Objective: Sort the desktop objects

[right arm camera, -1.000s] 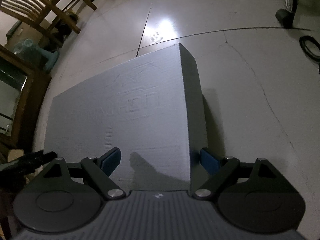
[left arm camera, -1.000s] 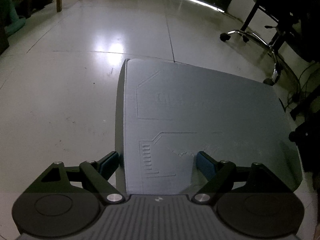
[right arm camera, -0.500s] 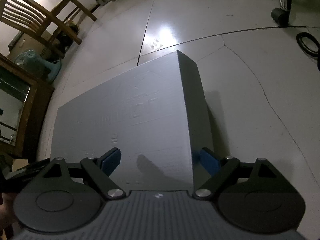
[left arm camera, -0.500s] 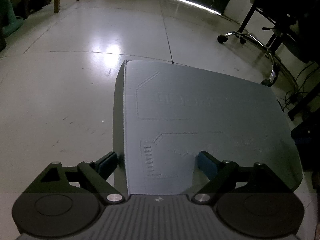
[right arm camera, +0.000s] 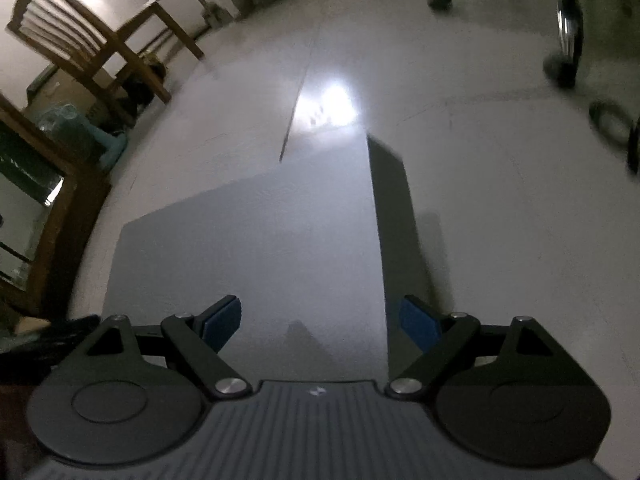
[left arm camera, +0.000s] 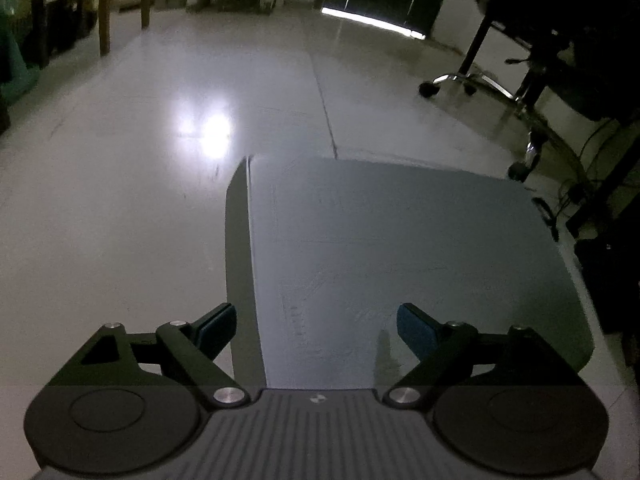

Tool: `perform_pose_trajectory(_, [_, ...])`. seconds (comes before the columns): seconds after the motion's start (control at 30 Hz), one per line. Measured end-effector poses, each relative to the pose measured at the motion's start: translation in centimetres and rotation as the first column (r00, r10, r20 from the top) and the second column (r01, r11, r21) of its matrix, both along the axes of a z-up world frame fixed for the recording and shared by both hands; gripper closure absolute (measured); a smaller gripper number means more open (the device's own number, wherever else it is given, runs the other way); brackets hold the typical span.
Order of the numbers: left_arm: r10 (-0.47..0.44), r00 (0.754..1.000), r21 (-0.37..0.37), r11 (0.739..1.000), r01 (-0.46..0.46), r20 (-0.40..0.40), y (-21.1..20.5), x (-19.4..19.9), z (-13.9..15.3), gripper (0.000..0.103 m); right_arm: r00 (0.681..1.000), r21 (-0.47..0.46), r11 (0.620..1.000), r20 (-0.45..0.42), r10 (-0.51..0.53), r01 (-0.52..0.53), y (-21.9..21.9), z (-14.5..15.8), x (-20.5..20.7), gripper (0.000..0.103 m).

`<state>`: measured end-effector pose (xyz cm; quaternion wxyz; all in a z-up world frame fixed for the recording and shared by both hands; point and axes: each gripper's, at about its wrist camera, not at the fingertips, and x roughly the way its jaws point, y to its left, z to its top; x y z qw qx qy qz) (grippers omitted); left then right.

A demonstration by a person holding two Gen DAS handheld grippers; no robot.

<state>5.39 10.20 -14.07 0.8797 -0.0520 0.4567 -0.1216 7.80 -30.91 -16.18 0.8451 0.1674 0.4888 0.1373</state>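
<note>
Dim room, two wrist views, both looking down over a large pale grey box (left arm camera: pixel 400 260) lying flat on a glossy white tiled floor (left arm camera: pixel 120 200).

Left view: left tool (left arm camera: pixel 316 322) w/ blue pads spread wide, nothing pinched. Its left pad (left arm camera: pixel 218 326) sits off the box's left edge, over the floor; its right pad (left arm camera: pixel 416 330) is over the box top. Whether either pad touches the box can't be told. Faint embossed lines on the box top, blurred. An office chair base (left arm camera: pixel 480 84) w/ castors stands at upper right, wooden legs at upper left.

Right view: right tool (right arm camera: pixel 320 324) also spread wide, gripping nothing. It straddles the box's (right arm camera: pixel 260 248) right edge: one pad over the top face, the other by the dark side wall (contact unclear). A wooden chair (right arm camera: pixel 92 44) stands at upper left, well apart from the box. Bright light glare on the floor just past the box's far corner. Right-hand bkgd is blurred.
</note>
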Motion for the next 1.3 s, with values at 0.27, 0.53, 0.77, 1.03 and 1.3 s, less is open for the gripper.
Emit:
perform_pose_trajectory(0.27, [-0.012, 1.0, 0.032, 0.999, 0.012, 0.018, -4.1, 1.6, 2.3, 0.014, 0.998, -0.174, 0.985, 0.06, 0.022, -0.011, 6.0, 2.3, -0.5, 0.013])
perform_pose_trajectory(0.53, [0.035, 0.994, 0.068, 0.997, -0.028, -0.099, -7.4, 4.7, 1.2, 0.022, 0.997, -0.236, 0.972, -0.077, -0.012, -0.006, 10.3, 1.2, 2.3, 0.014])
perform_pose_trajectory(0.77, [0.059, 0.985, 0.105, 0.994, -0.043, -0.159, -7.3, 4.8, -0.1, 0.029, 0.989, -0.299, 0.953, -0.146, 0.007, -0.051, 11.5, -0.6, 3.4, 0.016])
perform_pose_trajectory(1.03, [0.057, 0.986, 0.172, 0.985, -0.029, -0.156, -8.9, 5.1, -0.4, 0.028, 0.986, -0.349, 0.935, -0.167, 0.006, -0.065, 12.6, -1.3, 3.3, 0.012])
perform_pose_trajectory(1.3, [0.08, 0.985, 0.199, 0.979, -0.049, -0.154, -9.9, 5.4, -0.5, 0.029, 0.983, -0.348, 0.936, -0.183, -0.02, -0.046, 13.1, -1.4, 3.6, 0.004])
